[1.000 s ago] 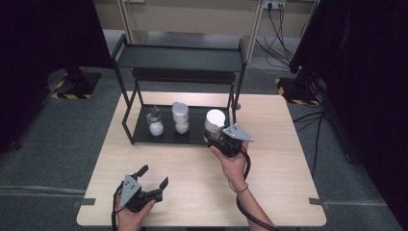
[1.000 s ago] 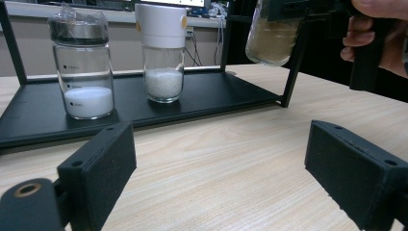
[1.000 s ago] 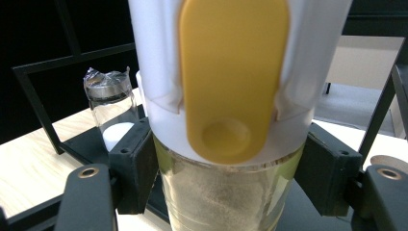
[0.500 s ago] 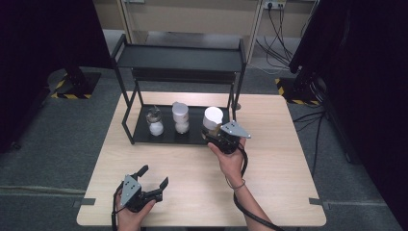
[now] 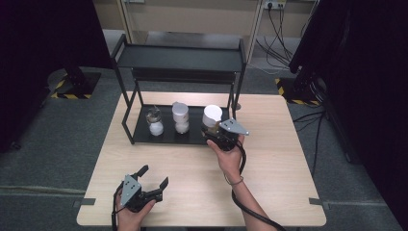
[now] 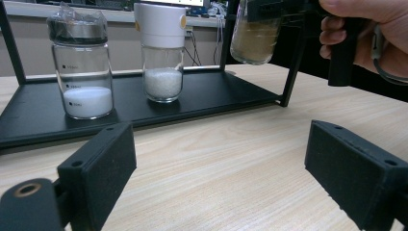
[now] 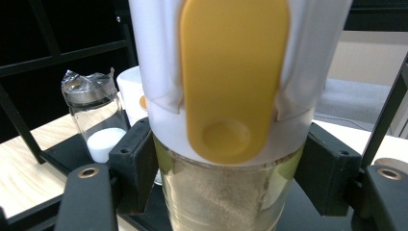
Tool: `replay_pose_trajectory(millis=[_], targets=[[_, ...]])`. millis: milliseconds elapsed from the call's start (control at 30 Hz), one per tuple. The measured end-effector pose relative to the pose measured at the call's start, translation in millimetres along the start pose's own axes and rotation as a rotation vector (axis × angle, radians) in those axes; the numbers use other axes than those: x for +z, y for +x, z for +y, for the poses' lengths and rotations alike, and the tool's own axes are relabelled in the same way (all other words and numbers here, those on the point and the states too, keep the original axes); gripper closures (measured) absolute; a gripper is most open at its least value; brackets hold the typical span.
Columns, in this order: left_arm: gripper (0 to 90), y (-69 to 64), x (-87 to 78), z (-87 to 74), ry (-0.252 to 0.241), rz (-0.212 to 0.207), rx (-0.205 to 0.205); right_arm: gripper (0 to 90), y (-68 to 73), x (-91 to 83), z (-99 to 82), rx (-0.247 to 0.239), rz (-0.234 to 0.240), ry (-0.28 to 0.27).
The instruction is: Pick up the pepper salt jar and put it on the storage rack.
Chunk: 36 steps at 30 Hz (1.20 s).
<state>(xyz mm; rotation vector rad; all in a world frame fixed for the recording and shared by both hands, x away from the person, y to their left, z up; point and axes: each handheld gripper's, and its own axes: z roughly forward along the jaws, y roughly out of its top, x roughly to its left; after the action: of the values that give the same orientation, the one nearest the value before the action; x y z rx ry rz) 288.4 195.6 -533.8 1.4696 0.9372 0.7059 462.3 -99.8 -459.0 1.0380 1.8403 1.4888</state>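
My right gripper (image 5: 219,134) is shut on a glass jar of tan powder (image 7: 231,192) with a white lid (image 5: 212,115) and a yellow tab (image 7: 233,72). It holds the jar (image 6: 255,33) a little above the right end of the black rack's lower tray (image 5: 144,135). Two jars of white powder stand on that tray: a foil-topped one (image 5: 155,123) at the left and a white-capped one (image 5: 181,118) in the middle. My left gripper (image 5: 154,175) rests open near the table's front edge, its jaws (image 6: 221,159) pointing at the rack with nothing between them.
The rack's top shelf (image 5: 179,58) overhangs the tray, with upright posts (image 5: 235,94) at the corners. Bare wooden tabletop (image 5: 192,168) lies between the rack and the left gripper. A cable trails from the right hand (image 5: 245,202).
The right gripper and its jar have edged slightly toward the back left. The left gripper has stayed where it was.
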Motion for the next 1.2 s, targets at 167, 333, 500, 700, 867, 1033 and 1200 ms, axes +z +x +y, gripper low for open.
replay_pose_trajectory(millis=[167,333,500,700,867,1033,1200], targets=[[10.4,0.1,0.0,0.0,0.000,0.000,-0.001,31.1,-1.4,3.9,0.6,0.003,-0.006,0.005],[10.4,0.3,0.0,0.0,0.001,0.000,-0.002,31.1,-2.8,7.8,1.5,0.000,-0.012,0.013],[10.4,0.4,0.0,0.1,0.001,-0.001,-0.003,31.1,-5.0,12.5,3.2,0.000,-0.021,0.016],[10.4,0.6,0.0,0.0,-0.003,-0.001,-0.007,31.1,-7.0,18.9,3.9,0.000,-0.031,0.027],[10.4,0.4,0.0,0.0,-0.001,-0.002,-0.003,31.1,-9.5,23.4,3.8,0.003,-0.045,0.035],[10.4,0.4,0.0,0.0,-0.002,-0.002,-0.005,31.1,-11.0,27.6,3.3,-0.002,-0.055,0.045],[10.4,0.4,0.0,0.0,-0.001,-0.002,-0.003,31.1,-11.7,33.1,2.7,-0.008,-0.065,0.054]])
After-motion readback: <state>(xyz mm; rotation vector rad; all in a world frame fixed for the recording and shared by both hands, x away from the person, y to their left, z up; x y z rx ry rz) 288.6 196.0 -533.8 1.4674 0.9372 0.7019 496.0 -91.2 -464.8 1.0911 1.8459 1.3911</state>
